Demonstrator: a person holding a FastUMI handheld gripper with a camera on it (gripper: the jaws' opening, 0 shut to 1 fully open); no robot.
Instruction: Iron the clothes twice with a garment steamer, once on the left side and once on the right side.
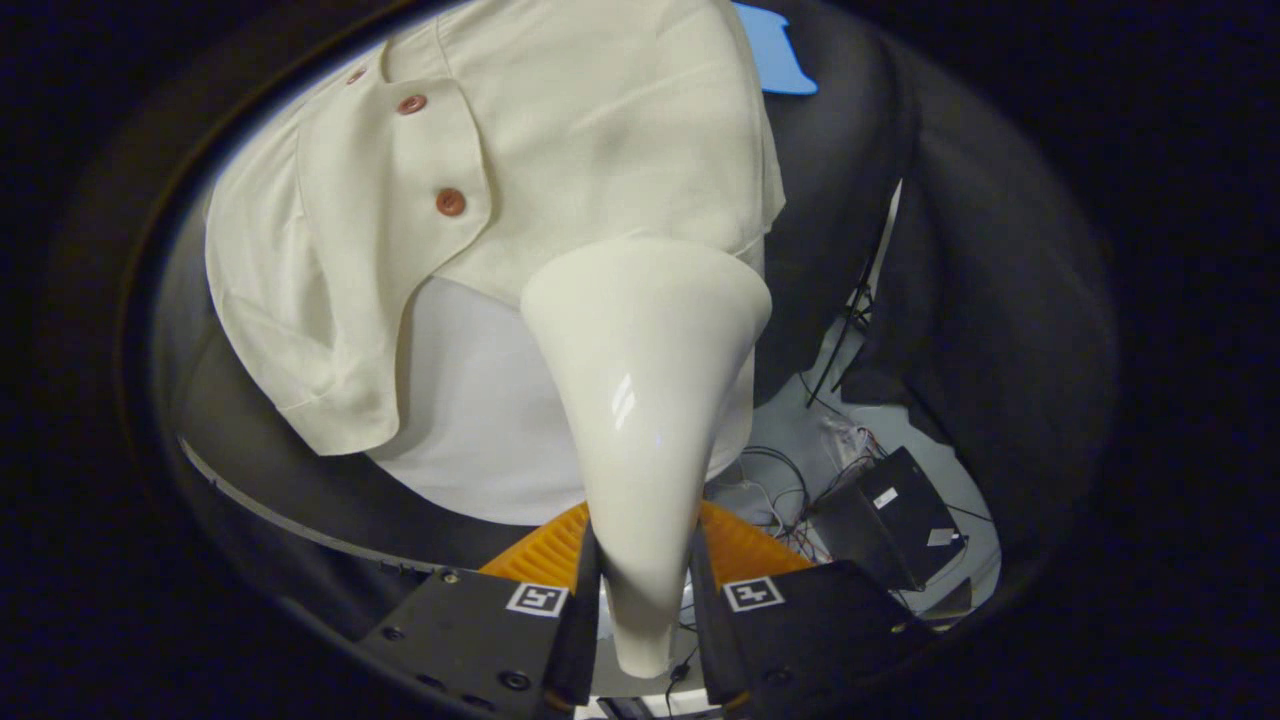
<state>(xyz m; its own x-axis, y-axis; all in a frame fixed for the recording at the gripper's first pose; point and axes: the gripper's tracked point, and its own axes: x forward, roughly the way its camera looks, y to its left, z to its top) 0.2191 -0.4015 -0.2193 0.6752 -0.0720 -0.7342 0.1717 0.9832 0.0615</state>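
A glossy white garment steamer (640,400) with a wide flared head sits between my fingers, and my gripper (643,590) is shut on its narrow handle. Its head rests against a cream button-front shirt (560,130) that hangs just beyond the fingers. The head sits near the shirt's lower hem, on the side away from the buttons. Two brown buttons (450,202) run down the placket to the left of the steamer. A white under-layer (470,410) shows below the shirt's open front flap.
A black box (890,515) with loose wires lies on the pale floor to the right of the steamer. An orange ribbed part (745,545) sits just behind my fingers. Black cloth hangs around the garment on both sides.
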